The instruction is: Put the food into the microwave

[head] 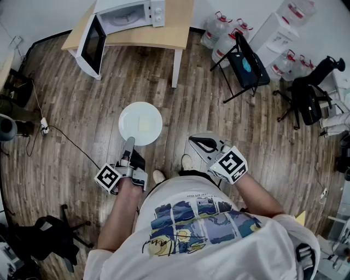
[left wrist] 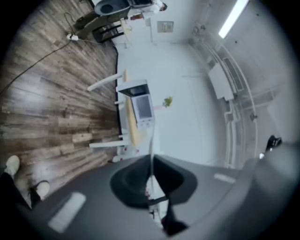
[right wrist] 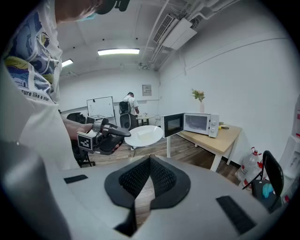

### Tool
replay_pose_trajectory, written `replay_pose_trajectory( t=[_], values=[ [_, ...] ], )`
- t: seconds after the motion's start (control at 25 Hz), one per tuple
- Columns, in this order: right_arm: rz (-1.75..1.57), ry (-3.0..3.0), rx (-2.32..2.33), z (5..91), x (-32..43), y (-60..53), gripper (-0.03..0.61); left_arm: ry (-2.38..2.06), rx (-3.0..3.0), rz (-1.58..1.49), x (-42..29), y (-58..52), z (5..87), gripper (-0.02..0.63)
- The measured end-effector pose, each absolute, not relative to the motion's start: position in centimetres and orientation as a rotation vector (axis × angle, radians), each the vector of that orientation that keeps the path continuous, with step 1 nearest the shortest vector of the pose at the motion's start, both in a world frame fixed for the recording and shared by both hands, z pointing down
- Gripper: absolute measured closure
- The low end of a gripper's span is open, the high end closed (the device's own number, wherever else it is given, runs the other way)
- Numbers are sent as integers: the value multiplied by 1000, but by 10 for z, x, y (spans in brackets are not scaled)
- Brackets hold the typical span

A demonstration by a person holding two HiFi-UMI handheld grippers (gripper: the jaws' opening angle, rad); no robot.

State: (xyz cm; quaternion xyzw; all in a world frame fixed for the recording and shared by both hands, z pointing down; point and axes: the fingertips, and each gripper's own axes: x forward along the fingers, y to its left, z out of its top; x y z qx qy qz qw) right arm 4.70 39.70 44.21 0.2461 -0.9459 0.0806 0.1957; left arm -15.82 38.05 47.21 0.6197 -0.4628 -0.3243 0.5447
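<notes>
From above, the head view shows the white plate (head: 140, 123) over the floor with a pale slice of food (head: 144, 123) lying on it, well short of the microwave (head: 131, 13), which sits on the wooden worktop (head: 175, 30) with its door (head: 92, 44) swung open. The left gripper view shows that plate only edge-on, as a thin line running between the jaws. The left tool (head: 129, 143) is clamped on the plate's near rim. In the right gripper view the plate hangs level in front of the microwave. The right tool (head: 203, 143) is closed with nothing between its jaws. The left forearm reaches forward, its tool about level. The right tool tips downward beside the plate, not touching it.
</notes>
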Motion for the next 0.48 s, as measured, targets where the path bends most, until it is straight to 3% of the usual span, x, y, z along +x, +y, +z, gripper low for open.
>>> replay_pose_trajectory(
  t=[0.48],
  values=[
    [286,-2655,725,462,144,338,571,-1136,1450,-833,-83,323,467,594]
  ],
)
